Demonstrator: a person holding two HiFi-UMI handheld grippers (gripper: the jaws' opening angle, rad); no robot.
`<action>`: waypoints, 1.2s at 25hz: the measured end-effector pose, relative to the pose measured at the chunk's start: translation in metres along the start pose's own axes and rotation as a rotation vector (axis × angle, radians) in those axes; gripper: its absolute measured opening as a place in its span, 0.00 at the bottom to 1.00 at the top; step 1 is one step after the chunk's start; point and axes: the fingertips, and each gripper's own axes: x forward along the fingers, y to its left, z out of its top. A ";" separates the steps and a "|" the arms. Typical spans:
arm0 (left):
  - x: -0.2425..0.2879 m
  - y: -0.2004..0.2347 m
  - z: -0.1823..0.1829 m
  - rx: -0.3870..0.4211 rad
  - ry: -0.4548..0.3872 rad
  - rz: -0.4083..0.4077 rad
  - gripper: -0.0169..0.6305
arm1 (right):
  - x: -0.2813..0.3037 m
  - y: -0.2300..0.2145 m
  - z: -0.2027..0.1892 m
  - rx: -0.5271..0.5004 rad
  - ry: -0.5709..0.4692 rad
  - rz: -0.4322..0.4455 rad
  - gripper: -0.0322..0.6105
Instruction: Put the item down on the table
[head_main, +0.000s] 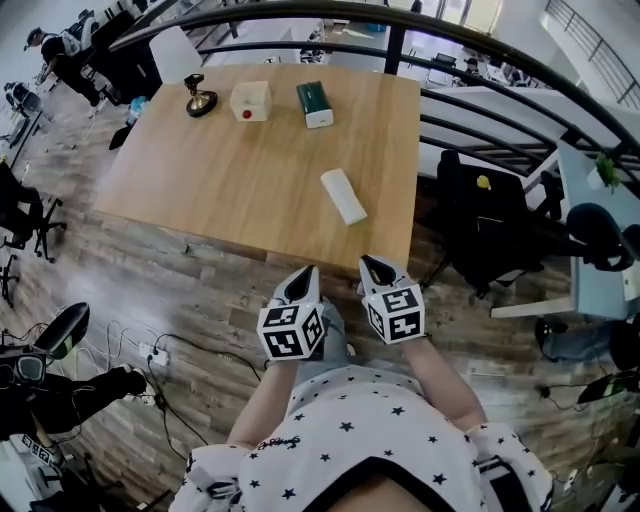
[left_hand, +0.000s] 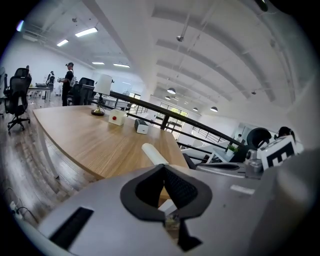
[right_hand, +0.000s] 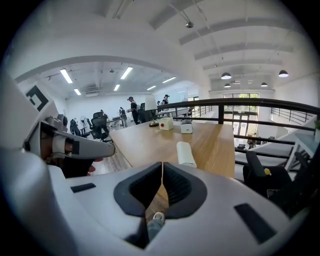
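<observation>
seemingly with the placing done, the wooden table carries everything and neither tool carries anything. at the far left of the back row stands a small table lamp, upright on its dark base, and just beside it sits a cream box with a red dot; both are parked well away from the working edge, likely so the near side stays free. nearer the person, the left gripper is held off the table over the floor, close to the body, its jaws brought together with nothing between them, which reads as a resting hold. back in the far row, a green and white box stands a little apart from the cream one. the white oblong item, the task's thing, lies flat on the wood toward the near right edge, well apart from both tools and touched by neither, so it looks set down and let go. rightmost, the right gripper is level with its partner, its jaws also closed on nothing.
</observation>
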 end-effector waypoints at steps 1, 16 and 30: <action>-0.004 -0.004 -0.003 0.002 0.000 -0.002 0.04 | -0.007 0.002 0.000 0.004 -0.009 0.000 0.05; -0.064 -0.043 -0.045 0.034 -0.009 -0.046 0.04 | -0.091 0.031 -0.012 0.049 -0.121 0.015 0.04; -0.086 -0.038 -0.050 0.043 -0.018 -0.054 0.04 | -0.102 0.057 -0.006 0.041 -0.166 0.026 0.04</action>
